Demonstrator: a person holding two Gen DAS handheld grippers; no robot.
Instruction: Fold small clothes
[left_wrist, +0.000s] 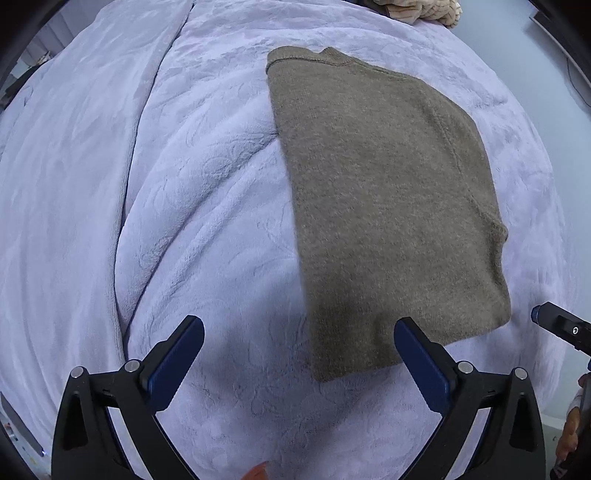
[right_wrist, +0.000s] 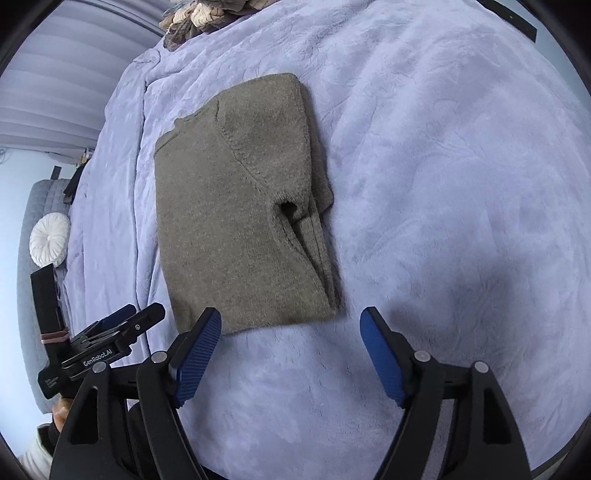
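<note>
A folded olive-brown knit sweater (left_wrist: 388, 206) lies flat on the bed, forming a neat rectangle with a sleeve tucked along one long side; in the right wrist view the sweater (right_wrist: 240, 206) shows a raglan seam and a small opening where the sleeve folds under. It sits just ahead of both tongs. The left tongs (left_wrist: 299, 354) are spread wide and hold nothing, with the garment's near hem lying between and a little beyond their blue pads, mostly toward the right finger. The right tongs (right_wrist: 291, 339) are likewise spread and empty, the sweater's near edge reaching just past their left finger, apart from it. From the right wrist view the left tongs (right_wrist: 122, 325) appear beside the sweater's near left corner, held in a hand.

Under everything spreads a pale lilac plush blanket (left_wrist: 184, 221) with an embossed pattern covering the bed. Far beyond the tongs, at the bed's far end, lies a heap of beige clothes (right_wrist: 199, 14). Off to the left of the right tongs rests a round white cushion (right_wrist: 50, 240).
</note>
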